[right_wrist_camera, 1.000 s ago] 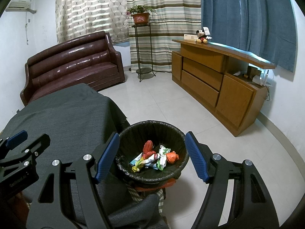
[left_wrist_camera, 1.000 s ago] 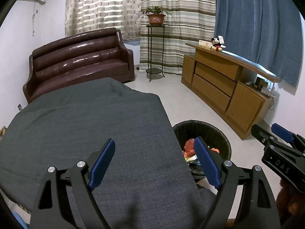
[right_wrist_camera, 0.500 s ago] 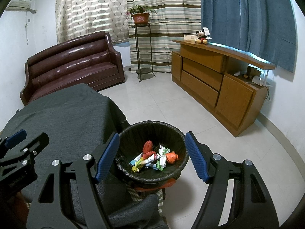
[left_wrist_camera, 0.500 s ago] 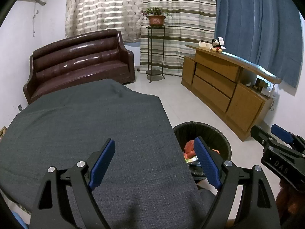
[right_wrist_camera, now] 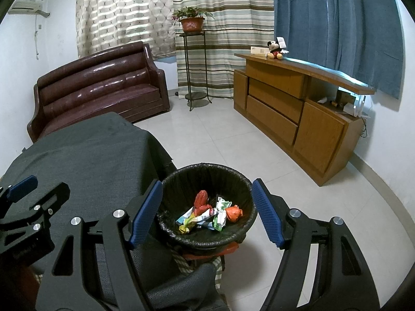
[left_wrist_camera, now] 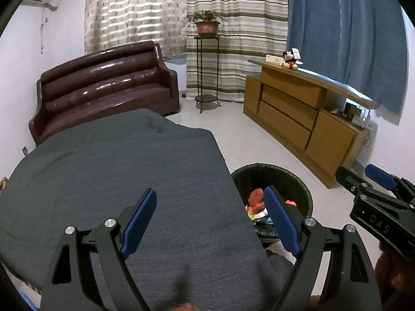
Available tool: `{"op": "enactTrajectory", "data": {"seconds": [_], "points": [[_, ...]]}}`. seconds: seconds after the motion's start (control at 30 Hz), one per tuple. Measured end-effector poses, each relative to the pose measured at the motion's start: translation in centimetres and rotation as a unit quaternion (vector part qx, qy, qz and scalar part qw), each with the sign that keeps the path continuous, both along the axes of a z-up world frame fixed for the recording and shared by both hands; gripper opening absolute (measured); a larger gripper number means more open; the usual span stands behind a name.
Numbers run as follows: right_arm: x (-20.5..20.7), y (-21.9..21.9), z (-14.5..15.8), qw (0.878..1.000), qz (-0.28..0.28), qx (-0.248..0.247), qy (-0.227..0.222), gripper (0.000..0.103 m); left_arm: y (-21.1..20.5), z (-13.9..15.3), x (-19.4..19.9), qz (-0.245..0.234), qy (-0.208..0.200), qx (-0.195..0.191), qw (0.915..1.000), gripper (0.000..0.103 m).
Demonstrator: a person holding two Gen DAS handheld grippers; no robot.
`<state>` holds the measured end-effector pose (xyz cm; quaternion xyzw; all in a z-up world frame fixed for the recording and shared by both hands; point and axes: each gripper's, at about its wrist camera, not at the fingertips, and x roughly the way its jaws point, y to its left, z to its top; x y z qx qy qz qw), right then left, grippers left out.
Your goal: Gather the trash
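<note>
Your left gripper point(left_wrist_camera: 211, 221) hangs with its blue pads spread wide and nothing between them, held over the grey cloth covering the table point(left_wrist_camera: 109, 171), with its right pad overlapping the bin's near rim in that view. Your right gripper point(right_wrist_camera: 206, 212) is spread just as wide and also carries nothing — its two pads frame the black-lined trash bin point(right_wrist_camera: 181, 181) from above, one at each side of the rim. The bin stands on the floor just beside the table's edge, and the trash point(right_wrist_camera: 210, 212) lies at its bottom: a couple of crumpled red-orange pieces and several white, green and yellow wrappers heaped together. Each gripper shows at the edge of the other's view, so the two are held side by side. Farther out — a brown leather sofa point(right_wrist_camera: 98, 90) against the wall, a potted plant point(right_wrist_camera: 192, 20) on a tall metal stand, and a wooden sideboard point(right_wrist_camera: 298, 111) with a Mickey Mouse toy point(right_wrist_camera: 276, 49) on top.
</note>
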<state>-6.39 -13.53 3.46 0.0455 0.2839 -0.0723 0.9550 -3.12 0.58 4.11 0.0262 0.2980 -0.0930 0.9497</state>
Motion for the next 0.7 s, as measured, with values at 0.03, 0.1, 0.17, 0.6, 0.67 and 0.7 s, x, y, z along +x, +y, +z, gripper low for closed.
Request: {"op": "enactTrajectory", "data": {"seconds": [0.03, 0.1, 0.17, 0.6, 0.67, 0.7], "points": [[0.00, 0.03, 0.00, 1.000, 0.000, 0.000, 0.000, 0.070, -0.03, 0.05, -0.07, -0.001, -0.002, 0.000, 1.0000, 0.083], [0.00, 0.05, 0.00, 1.000, 0.000, 0.000, 0.000, 0.070, 0.11, 0.13, -0.19, -0.003, -0.005, -0.002, 1.0000, 0.084], [0.02, 0.08, 0.00, 1.000, 0.001, 0.000, 0.000, 0.070, 0.23, 0.19, -0.15, -0.007, -0.006, -0.004, 1.0000, 0.084], [-0.01, 0.15, 0.00, 1.000, 0.000, -0.001, 0.001, 0.070, 0.21, 0.44, -0.35, -0.015, -0.019, 0.005, 0.9997, 0.084], [0.01, 0.21, 0.00, 1.000, 0.000, 0.000, 0.001, 0.070, 0.20, 0.43, -0.16, -0.009, -0.014, 0.006, 0.9998, 0.084], [0.02, 0.24, 0.01, 1.000, 0.000, -0.001, 0.000, 0.070, 0.26, 0.41, -0.09, -0.009, -0.012, 0.005, 0.9999, 0.084]]}}
